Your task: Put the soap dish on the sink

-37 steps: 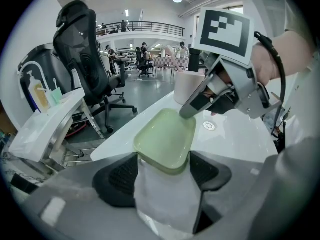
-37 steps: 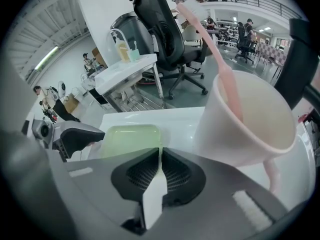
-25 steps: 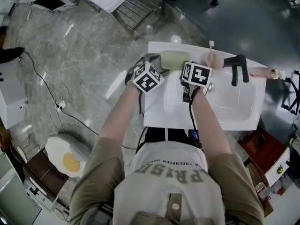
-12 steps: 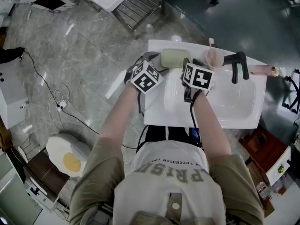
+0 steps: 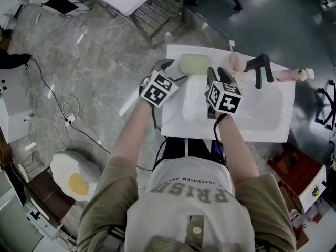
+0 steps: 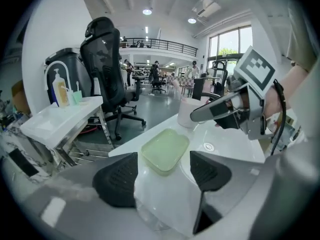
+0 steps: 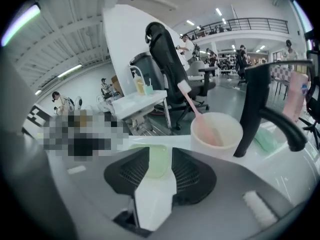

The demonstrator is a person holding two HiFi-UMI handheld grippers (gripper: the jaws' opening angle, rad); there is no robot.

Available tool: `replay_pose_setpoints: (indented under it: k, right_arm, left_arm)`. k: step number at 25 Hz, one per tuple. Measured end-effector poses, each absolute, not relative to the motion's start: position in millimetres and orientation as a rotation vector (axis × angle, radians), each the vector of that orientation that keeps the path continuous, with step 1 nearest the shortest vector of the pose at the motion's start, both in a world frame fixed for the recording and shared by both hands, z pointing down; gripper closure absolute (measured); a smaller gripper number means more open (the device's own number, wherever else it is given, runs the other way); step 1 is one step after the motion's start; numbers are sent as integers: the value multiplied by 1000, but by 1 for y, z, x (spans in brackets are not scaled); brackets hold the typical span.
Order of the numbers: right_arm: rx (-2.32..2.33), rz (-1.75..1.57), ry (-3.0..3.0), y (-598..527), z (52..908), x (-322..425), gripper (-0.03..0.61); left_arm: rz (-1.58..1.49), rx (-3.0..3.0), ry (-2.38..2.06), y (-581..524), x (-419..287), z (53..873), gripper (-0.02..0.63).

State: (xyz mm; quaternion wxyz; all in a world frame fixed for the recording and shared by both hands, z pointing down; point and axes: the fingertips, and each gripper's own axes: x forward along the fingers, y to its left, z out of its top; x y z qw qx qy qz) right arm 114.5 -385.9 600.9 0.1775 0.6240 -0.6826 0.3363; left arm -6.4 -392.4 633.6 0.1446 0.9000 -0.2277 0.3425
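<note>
**Soap dish on the sink's back rim, both tools above it**

The pale green soap dish lies flat on the back left corner of the white sink. Just to its right stand a cup holding a pink toothbrush, then the black faucet. The left tool hangs wide open and empty before the dish. The right tool shows a narrow gap and grips nothing.

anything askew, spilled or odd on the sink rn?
Nothing stands out. The green soap dish lies flat on the back rim of the sink. The cup with the pink toothbrush stands upright beside the black faucet. No spill visible. Left gripper and right gripper are open, empty, clear of the dish.
</note>
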Motion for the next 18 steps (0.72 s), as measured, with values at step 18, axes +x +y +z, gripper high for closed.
replay_pose_setpoints:
  k: [18]
  right_arm:
    - [2038, 292, -2312, -293, 411, 140, 433]
  left_arm:
    - [200, 2650, -1347, -326, -51, 420, 272]
